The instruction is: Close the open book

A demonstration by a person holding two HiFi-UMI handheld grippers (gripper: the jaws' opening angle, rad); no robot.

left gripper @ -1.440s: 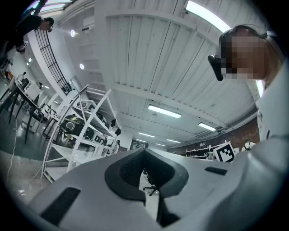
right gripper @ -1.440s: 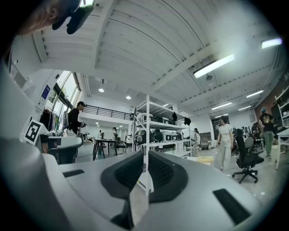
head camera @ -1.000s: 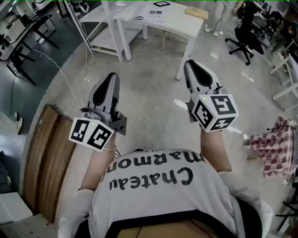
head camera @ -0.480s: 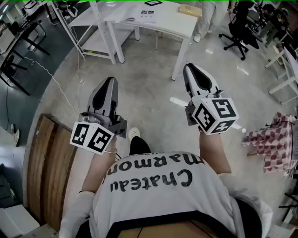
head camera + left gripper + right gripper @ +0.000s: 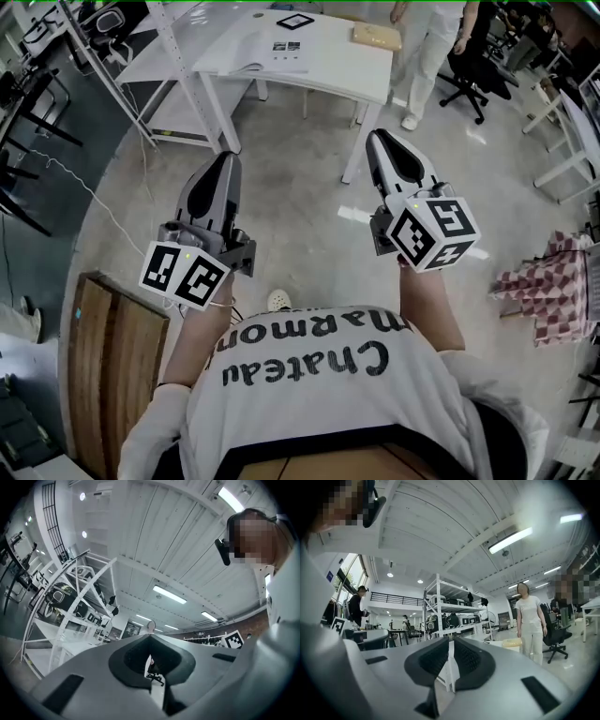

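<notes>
The open book (image 5: 255,52) lies flat with white pages up on a white table (image 5: 361,73) far ahead in the head view. Both grippers hang in the air over bare floor, well short of the table and apart from the book. My left gripper (image 5: 222,156) is shut with nothing in it, and its tips (image 5: 150,634) meet in the left gripper view. Level with it, my right gripper (image 5: 380,135) is also shut and empty, its ribbed pads (image 5: 466,656) close together. Neither gripper view shows the book.
A tan box (image 5: 377,36) and a black-framed card (image 5: 295,21) also lie on the table. A person in white (image 5: 427,47) stands at its far right, with an office chair (image 5: 480,58) beyond. A white shelf rack (image 5: 173,70) stands left; a wooden panel (image 5: 117,370) lies at lower left.
The table and book have come nearer and lower in the head view as I walk toward them. Both grippers travelled along, still shut and side by side.
</notes>
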